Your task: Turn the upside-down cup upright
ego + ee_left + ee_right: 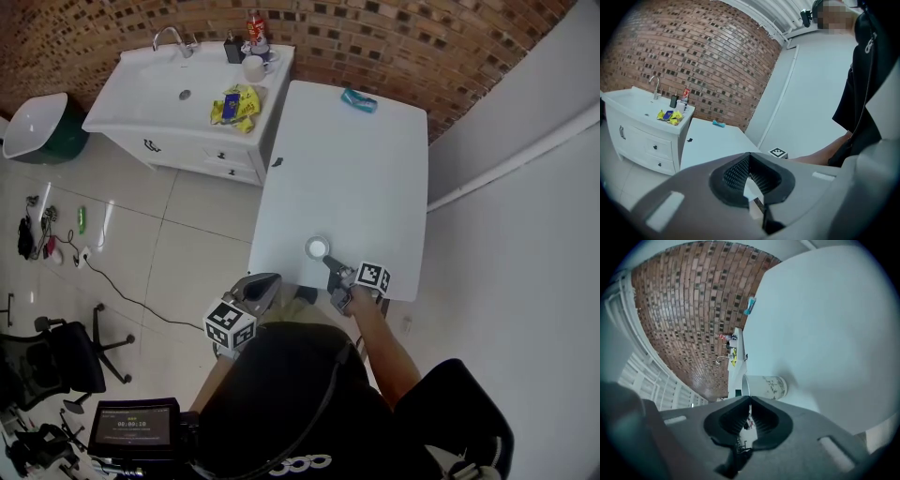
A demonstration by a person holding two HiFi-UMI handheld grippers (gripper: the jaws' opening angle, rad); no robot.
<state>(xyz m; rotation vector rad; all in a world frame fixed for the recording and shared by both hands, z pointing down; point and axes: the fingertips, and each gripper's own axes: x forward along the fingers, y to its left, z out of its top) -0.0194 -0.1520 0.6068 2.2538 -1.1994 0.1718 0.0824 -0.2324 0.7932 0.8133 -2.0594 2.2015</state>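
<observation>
One upright cup (318,247), one table (356,169); left tongs (750,154), right tongs (750,400), both closed.

Cup (318,247) on table (361,178), near edge

Inspected: a white rectangular table (361,178), with one long side close beside a white sink cabinet (141,94). Two items rest on the table top. A white cylindrical cup (318,247) with a faint printed pattern stands upright, mouth up, near the front left corner. A small teal object (359,99) lies at the far edge, well apart from the cup.
</observation>
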